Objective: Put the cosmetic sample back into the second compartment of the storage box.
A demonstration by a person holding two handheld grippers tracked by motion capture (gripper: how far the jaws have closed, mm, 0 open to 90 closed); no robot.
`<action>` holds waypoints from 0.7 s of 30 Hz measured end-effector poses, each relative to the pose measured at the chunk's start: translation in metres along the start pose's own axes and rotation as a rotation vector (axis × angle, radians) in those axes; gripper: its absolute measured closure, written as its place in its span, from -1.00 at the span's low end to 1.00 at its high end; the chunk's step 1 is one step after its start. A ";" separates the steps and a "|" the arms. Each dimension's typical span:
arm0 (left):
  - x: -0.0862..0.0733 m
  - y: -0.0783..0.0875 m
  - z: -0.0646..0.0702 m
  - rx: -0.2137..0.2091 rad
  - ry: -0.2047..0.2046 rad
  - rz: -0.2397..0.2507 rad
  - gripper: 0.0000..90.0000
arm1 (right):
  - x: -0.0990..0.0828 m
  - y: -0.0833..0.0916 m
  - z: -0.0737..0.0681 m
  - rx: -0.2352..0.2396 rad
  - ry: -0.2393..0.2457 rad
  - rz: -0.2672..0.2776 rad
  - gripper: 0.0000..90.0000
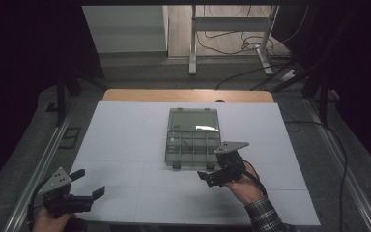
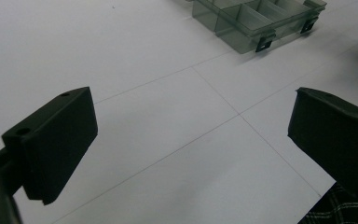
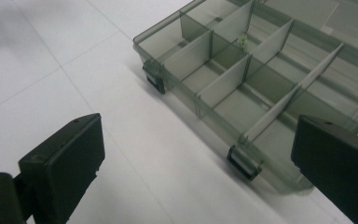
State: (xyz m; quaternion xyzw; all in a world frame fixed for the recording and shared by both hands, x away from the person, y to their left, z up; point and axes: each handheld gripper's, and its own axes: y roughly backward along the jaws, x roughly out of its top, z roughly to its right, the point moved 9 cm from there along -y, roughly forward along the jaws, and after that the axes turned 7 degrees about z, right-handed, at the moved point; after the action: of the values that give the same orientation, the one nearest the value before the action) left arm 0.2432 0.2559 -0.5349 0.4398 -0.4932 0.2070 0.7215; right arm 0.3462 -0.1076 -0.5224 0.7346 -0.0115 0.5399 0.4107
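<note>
A clear grey compartment box (image 1: 192,145) lies open in the middle of the white table, its lid (image 1: 193,120) folded flat behind it. In the right gripper view the box (image 3: 261,88) shows several dividers, two black front latches (image 3: 244,163), and a small pale green item (image 3: 242,42) in a far compartment. My right gripper (image 1: 211,169) hovers just in front of the box's near right corner, open and holding nothing (image 3: 198,149). Down at the table's near left corner, my left gripper (image 1: 89,182) is open and holding nothing (image 2: 191,140), with the box (image 2: 256,21) far ahead of it.
The white table top (image 1: 125,140) has thin seam lines across it. A wooden strip (image 1: 188,95) runs along its far edge. Beyond the table stand desk legs (image 1: 192,43) with cables on the floor. A plaid sleeve (image 1: 265,215) covers the right forearm.
</note>
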 end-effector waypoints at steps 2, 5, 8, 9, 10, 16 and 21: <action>0.000 0.000 0.000 -0.001 0.002 0.000 -0.96 | -0.004 0.002 0.000 -0.008 0.003 -0.010 -0.93; 0.000 0.000 0.000 0.000 0.001 0.000 -0.96 | -0.007 0.006 0.000 -0.011 -0.002 -0.008 -0.93; 0.000 0.000 0.000 -0.001 0.003 0.001 -0.96 | -0.010 0.009 -0.001 -0.011 -0.004 0.000 -0.93; 0.000 0.000 0.000 -0.001 0.003 0.001 -0.96 | -0.010 0.011 -0.002 -0.013 -0.005 0.000 -0.93; 0.000 0.000 0.000 -0.001 0.002 0.001 -0.96 | -0.011 0.012 -0.002 -0.016 -0.006 0.000 -0.93; 0.000 0.000 0.000 0.000 0.003 0.002 -0.96 | -0.017 0.021 -0.002 -0.034 -0.012 0.003 -0.93; 0.000 0.000 0.000 -0.001 0.003 0.002 -0.96 | -0.022 0.028 0.000 -0.043 -0.014 0.008 -0.93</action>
State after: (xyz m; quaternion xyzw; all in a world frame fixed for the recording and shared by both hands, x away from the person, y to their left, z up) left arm 0.2431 0.2559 -0.5348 0.4388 -0.4924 0.2081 0.7223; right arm 0.3237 -0.1354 -0.5236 0.7293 -0.0289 0.5360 0.4242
